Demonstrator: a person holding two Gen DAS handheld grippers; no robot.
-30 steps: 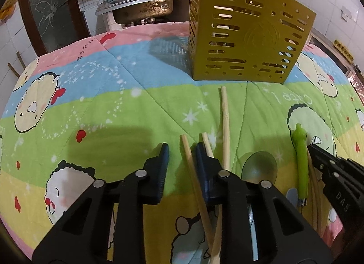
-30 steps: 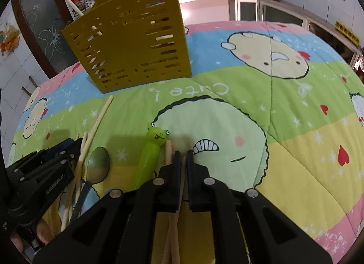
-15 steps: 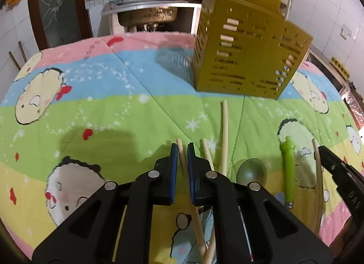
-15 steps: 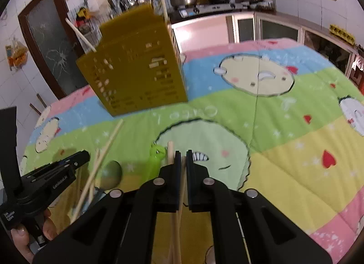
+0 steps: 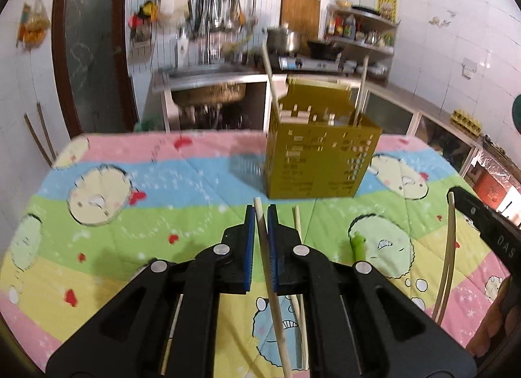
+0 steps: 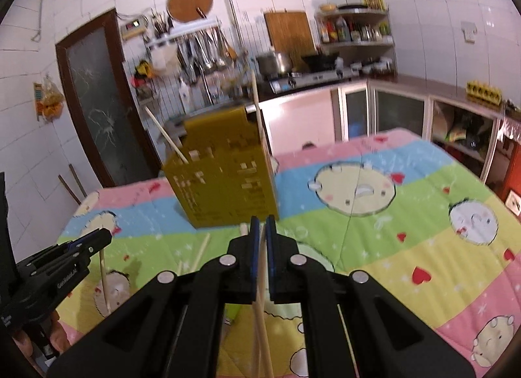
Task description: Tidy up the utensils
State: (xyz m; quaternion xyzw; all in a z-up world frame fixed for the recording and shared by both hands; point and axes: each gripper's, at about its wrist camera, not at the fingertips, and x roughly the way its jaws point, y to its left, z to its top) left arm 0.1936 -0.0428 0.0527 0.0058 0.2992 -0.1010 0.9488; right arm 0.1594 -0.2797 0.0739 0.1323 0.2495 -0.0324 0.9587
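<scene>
A yellow slotted utensil holder stands on the cartoon-print cloth and holds two chopsticks upright; it also shows in the right wrist view. My left gripper is shut on a wooden chopstick, lifted above the cloth short of the holder. My right gripper is shut on wooden chopsticks, also lifted; it shows at the right edge of the left wrist view. A chopstick and a green frog-handled utensil lie on the cloth.
Behind the table stand a sink, a stove with pots and a brown door. Cabinets run along the right wall. The left gripper shows at the left edge of the right wrist view.
Both grippers have risen from the cloth with their chopsticks and tilted up, so the holder's top and the kitchen now show. The left gripper closed on its chopstick a second ago.
</scene>
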